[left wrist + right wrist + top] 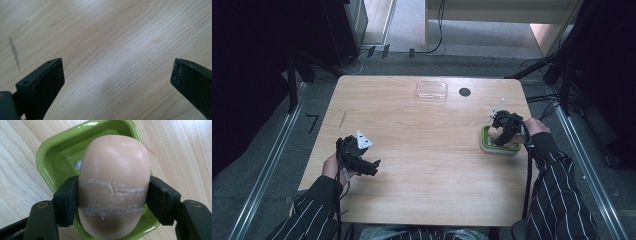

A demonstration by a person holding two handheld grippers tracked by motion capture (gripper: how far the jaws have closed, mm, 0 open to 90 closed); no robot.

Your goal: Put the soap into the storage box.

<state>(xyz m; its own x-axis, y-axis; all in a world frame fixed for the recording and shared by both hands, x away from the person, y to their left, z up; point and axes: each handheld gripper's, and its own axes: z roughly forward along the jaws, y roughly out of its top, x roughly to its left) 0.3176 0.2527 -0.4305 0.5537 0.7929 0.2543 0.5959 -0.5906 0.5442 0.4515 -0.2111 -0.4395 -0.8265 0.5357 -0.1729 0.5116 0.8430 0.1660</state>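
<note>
Right tool (pixel 113 195) clamped on a pinkish soap bar (pixel 113 187), jaws pressing its two long sides, so the bar's long axis runs straight out along the tool. Bar sits directly over the green soap dish (pixel 50 157); whether it touches the dish floor cannot be told. Any lift or set-down looks to be the right hand's. Left tool (pixel 117 82) well away from the dish, jaws wide, over bare tabletop (pixel 427 145). Clear lid-like tray (pixel 431 90) lies beyond the dish at the far edge
</note>
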